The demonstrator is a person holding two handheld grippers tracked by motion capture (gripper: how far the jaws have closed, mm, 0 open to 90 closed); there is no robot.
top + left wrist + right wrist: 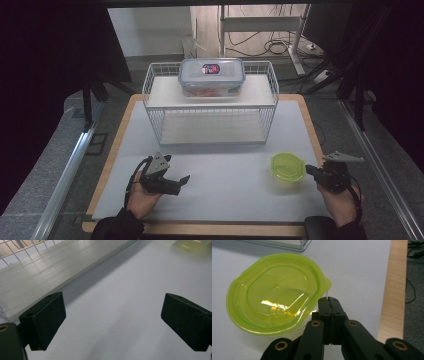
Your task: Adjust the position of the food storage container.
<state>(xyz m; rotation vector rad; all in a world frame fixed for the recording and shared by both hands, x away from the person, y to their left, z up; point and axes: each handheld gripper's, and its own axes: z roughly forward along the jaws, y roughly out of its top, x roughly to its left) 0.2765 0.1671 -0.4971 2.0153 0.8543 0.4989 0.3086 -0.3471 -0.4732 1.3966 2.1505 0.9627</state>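
The left hand-held gripper (184, 179) rests low on the tabletop (225, 185), jaws wide apart with nothing between them. In its own view the wire rack (37, 277) is cut off at the upper left, and a yellowish blur at the top right corner is too cropped to make out well. On the rack's upper shelf sits a clear lidded box (212, 76); its reddish contents are hard to make out through the plastic. Right of centre lies the green lid (288, 166) on the tabletop. The right hand-held gripper (329, 300) has its jaws pressed together just beside the lid's tab; whether they pinch a thin clear edge there I cannot tell.
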